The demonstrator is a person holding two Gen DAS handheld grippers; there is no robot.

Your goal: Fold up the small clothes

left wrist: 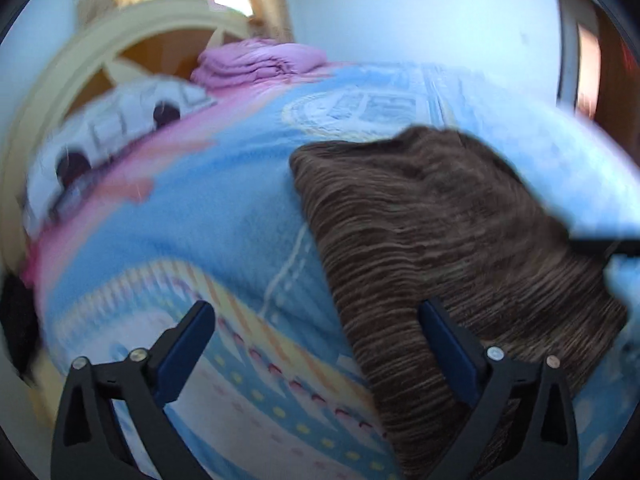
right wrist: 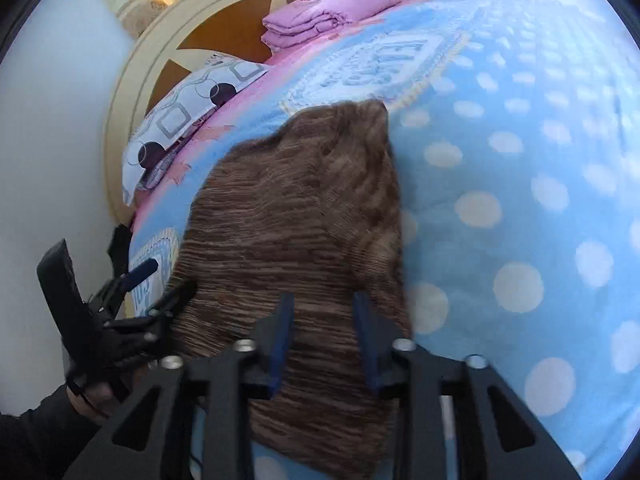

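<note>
The brown knitted garment (right wrist: 296, 216) lies on the bed's blue blanket (right wrist: 520, 184), already doubled into a narrow strip, so one fold looks done. The left tongs (left wrist: 316, 344) stand wide open over its left edge, holding nothing. The right tongs (right wrist: 322, 336) are narrowed over the near end; whether they pinch the cloth cannot be told. A crosswise fold probably remains, then setting it aside.

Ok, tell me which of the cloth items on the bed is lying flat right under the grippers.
The brown striped knit garment, spread on the blue blanket. The pink folded bedding and patterned pillow sit far off by the headboard.
</note>
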